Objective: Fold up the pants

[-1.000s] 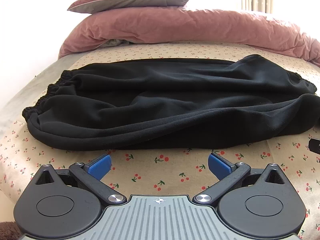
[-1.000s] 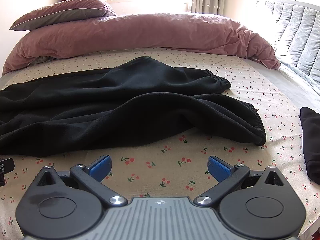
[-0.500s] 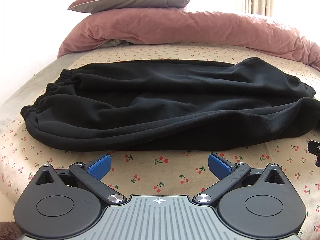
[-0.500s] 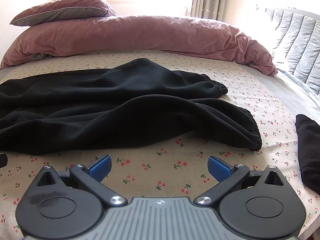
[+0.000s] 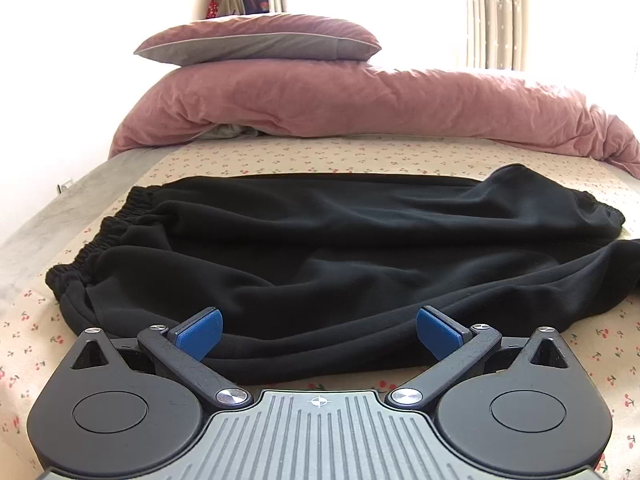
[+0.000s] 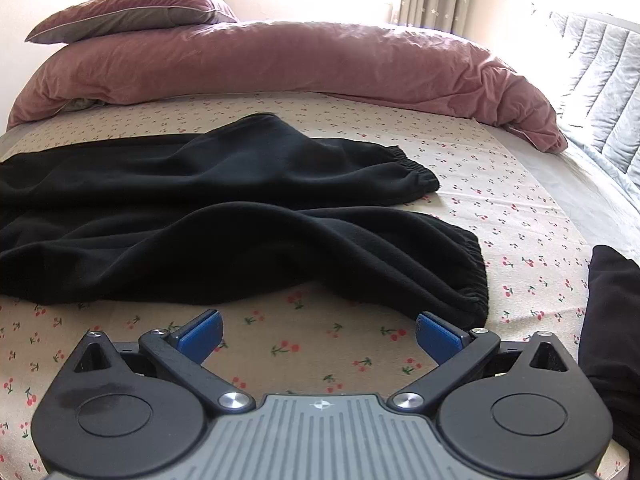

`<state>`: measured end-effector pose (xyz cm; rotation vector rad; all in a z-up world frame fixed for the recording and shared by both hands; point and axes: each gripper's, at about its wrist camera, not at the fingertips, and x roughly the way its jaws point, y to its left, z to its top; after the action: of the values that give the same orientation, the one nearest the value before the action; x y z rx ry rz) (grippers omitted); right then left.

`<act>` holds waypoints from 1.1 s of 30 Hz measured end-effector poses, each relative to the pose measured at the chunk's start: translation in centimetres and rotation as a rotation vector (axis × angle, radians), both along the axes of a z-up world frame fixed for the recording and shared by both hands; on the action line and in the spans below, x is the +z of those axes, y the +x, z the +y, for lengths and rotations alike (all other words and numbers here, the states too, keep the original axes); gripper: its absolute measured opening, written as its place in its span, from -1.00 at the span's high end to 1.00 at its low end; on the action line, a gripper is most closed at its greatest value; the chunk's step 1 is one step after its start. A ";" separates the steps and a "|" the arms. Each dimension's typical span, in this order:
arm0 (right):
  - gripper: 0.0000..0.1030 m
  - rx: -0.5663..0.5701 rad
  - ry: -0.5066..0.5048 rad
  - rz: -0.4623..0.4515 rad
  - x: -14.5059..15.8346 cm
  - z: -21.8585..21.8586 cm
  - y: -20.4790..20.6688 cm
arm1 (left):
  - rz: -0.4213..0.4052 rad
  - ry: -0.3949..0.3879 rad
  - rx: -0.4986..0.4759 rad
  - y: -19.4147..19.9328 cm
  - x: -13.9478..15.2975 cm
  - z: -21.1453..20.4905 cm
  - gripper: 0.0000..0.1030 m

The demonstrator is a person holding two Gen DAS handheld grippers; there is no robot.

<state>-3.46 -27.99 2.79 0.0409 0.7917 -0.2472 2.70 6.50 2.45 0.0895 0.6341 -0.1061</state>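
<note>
Black pants [image 5: 320, 252] lie across the bed, elastic waistband at the left in the left wrist view, two cuffed legs to the right in the right wrist view [image 6: 240, 216]. My left gripper [image 5: 319, 332] is open, its blue pads level with the near edge of the pants at the waist end. My right gripper [image 6: 318, 334] is open over bare sheet, just short of the near leg, with its right pad close to the near cuff [image 6: 476, 280].
The bed has a cherry-print sheet [image 6: 520, 208]. A pink duvet [image 5: 360, 100] and pillow [image 5: 260, 40] lie along the far side. Another black garment [image 6: 612, 320] lies at the right edge. A grey quilted cover [image 6: 600, 88] is far right.
Both grippers have moved forward toward the pants. The left one now reaches the pants' near edge; the right one has closed in on the near leg cuff. Both stay open.
</note>
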 end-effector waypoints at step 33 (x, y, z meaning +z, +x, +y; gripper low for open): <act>0.54 -0.485 0.664 -0.111 -5.2 -14.0 0.4 | 0.213 -0.527 0.441 5.4 -4.5 21.1 0.73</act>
<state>-3.07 -42.03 -2.36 0.8729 0.7155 -0.4259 8.07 27.59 -2.09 -0.5759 0.8065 0.1480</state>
